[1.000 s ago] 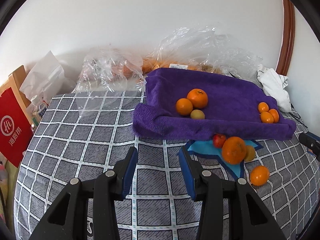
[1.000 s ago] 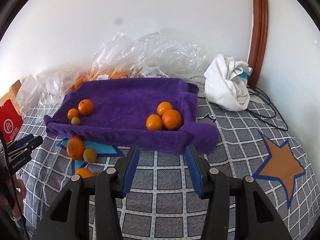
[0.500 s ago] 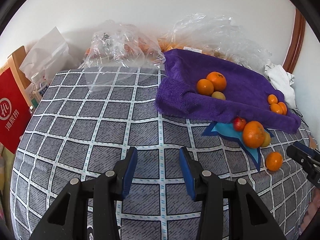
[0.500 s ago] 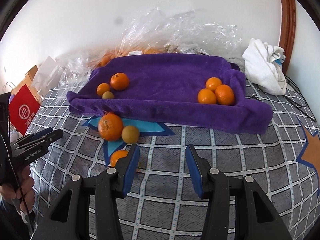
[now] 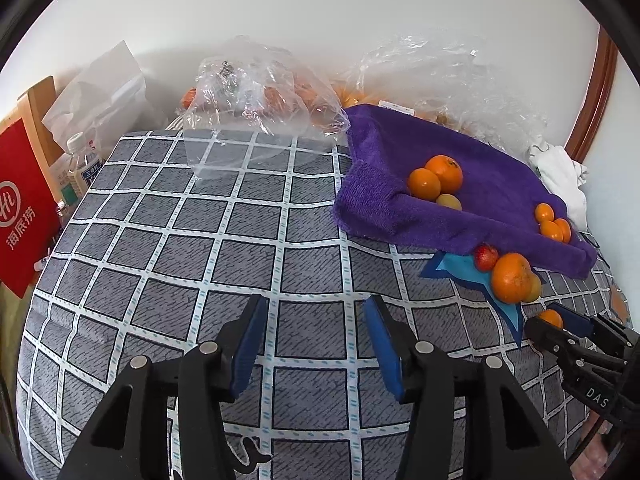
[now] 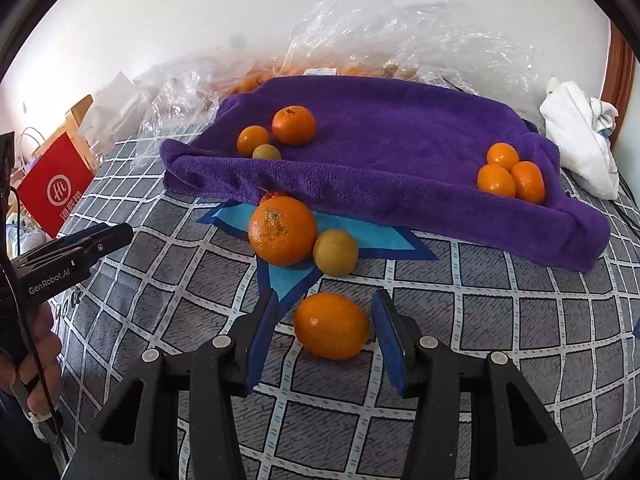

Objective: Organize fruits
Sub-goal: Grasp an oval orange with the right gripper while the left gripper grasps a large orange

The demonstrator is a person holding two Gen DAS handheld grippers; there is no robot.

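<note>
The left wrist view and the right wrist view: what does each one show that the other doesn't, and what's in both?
Only the left view shows the water bottle beside the red bag and the small red fruit clearly. Only the right view shows the small orange lying between the open fingers of the right hand-held gripper, and the person's hand. Both show the purple towel with two groups of fruit, the big orange, the white cloth and the checked cover.

Left wrist cam: low over the checked bedcover [image 5: 168,240], facing wall. Right wrist cam: nearer, facing the purple towel [image 6: 400,152]. Both share towel and fruit.
</note>
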